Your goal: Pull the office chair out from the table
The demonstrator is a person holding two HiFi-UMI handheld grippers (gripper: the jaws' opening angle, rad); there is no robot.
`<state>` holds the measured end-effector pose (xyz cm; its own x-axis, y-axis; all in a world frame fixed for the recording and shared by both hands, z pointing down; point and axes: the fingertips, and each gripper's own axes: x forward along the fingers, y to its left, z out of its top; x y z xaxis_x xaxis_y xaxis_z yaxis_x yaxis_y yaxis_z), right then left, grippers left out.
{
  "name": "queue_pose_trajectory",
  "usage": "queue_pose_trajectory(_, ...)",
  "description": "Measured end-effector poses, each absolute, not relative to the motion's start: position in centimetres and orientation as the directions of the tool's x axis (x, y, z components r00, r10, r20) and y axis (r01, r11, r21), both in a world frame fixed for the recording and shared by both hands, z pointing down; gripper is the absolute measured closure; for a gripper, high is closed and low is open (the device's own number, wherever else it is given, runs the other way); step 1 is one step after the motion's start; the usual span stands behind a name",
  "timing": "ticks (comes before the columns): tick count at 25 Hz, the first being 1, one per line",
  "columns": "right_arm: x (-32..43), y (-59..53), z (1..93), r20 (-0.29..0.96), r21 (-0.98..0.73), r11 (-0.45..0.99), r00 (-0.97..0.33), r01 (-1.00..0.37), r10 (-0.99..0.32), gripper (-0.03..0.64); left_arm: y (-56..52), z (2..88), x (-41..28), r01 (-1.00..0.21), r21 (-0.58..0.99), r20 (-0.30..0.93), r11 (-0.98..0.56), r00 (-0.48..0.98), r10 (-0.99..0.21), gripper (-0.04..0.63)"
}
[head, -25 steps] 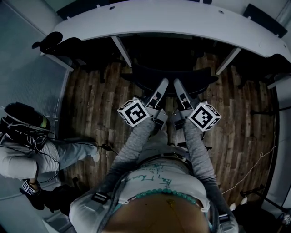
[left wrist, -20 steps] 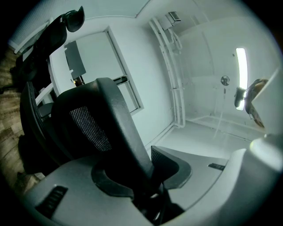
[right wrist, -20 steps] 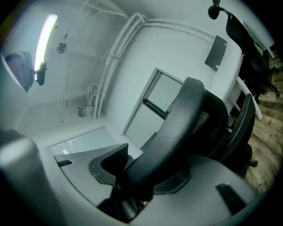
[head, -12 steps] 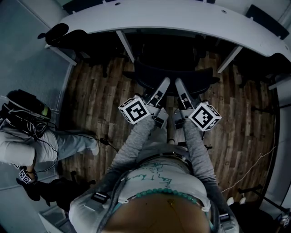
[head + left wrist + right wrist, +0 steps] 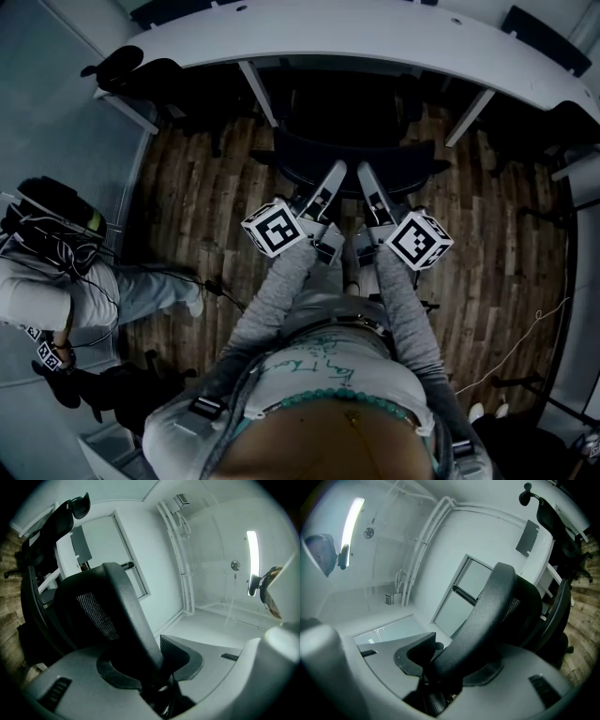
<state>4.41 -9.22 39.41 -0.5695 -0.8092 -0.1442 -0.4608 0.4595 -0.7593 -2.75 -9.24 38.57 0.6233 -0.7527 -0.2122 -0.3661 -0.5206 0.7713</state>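
A black office chair (image 5: pixel 412 161) stands at the curved white table (image 5: pixel 375 37), its seat partly under the top and its mesh back toward me. My left gripper (image 5: pixel 336 171) and right gripper (image 5: pixel 364 172) sit side by side on the back's top rim. In the left gripper view the chair's dark rim (image 5: pixel 112 616) runs between the jaws of the left gripper (image 5: pixel 154 686), which clamp it. The right gripper view shows the same rim (image 5: pixel 487 620) pinched in the right gripper (image 5: pixel 436 681).
White table legs (image 5: pixel 259 94) (image 5: pixel 469 114) flank the chair. Other black chairs stand at the table's left end (image 5: pixel 131 75) and right end (image 5: pixel 562 131). A person (image 5: pixel 56 295) crouches on the floor at the left. A thin cable (image 5: pixel 525 337) lies on the wood floor at the right.
The table has slid slightly up and away in the head view while chair and grippers keep their place: the chair has come out a little. Both grips are unchanged.
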Motion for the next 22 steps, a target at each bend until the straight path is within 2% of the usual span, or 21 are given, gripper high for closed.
queue_pose_trajectory(22,4.7,-6.3,39.5,-0.126,-0.757,0.449,-0.568,-0.475,-0.813,0.436,-6.5,38.6,-2.7,-0.353,0.775,-0.221,-0.524,0.624,-0.749,0.459)
